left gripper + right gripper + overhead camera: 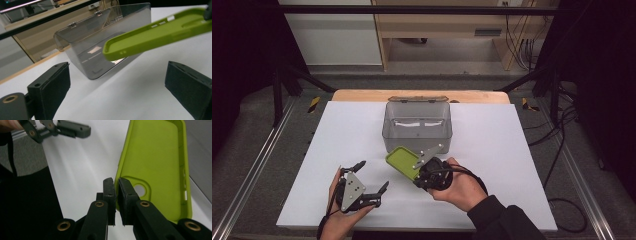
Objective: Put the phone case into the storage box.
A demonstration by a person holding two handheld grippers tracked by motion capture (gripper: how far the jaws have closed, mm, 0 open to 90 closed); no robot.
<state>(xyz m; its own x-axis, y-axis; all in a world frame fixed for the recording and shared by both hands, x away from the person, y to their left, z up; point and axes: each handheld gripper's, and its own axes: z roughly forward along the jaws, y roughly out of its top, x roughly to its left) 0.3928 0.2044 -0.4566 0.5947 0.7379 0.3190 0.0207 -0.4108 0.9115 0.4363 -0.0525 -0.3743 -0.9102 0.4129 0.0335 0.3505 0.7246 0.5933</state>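
A lime-green phone case (402, 161) hangs tilted above the white table, just in front of a clear plastic box (417, 142) whose hinged lid stands open at the back. My right gripper (416, 172) is shut on the case's side wall near the camera hole; in the right gripper view the pads (109, 190) pinch that thin edge of the case (155, 162). My left gripper (374, 175) stands open at the front left, nothing between its fingers (53, 85). From the left gripper view the case (155, 35) floats before the box (82, 47).
White sheet (337, 145) covers the table, with a wooden strip along its far edge behind the box. Metal rails run along both sides, and cables lie on the floor at the right. The left gripper (62, 128) appears at the top left of the right gripper view.
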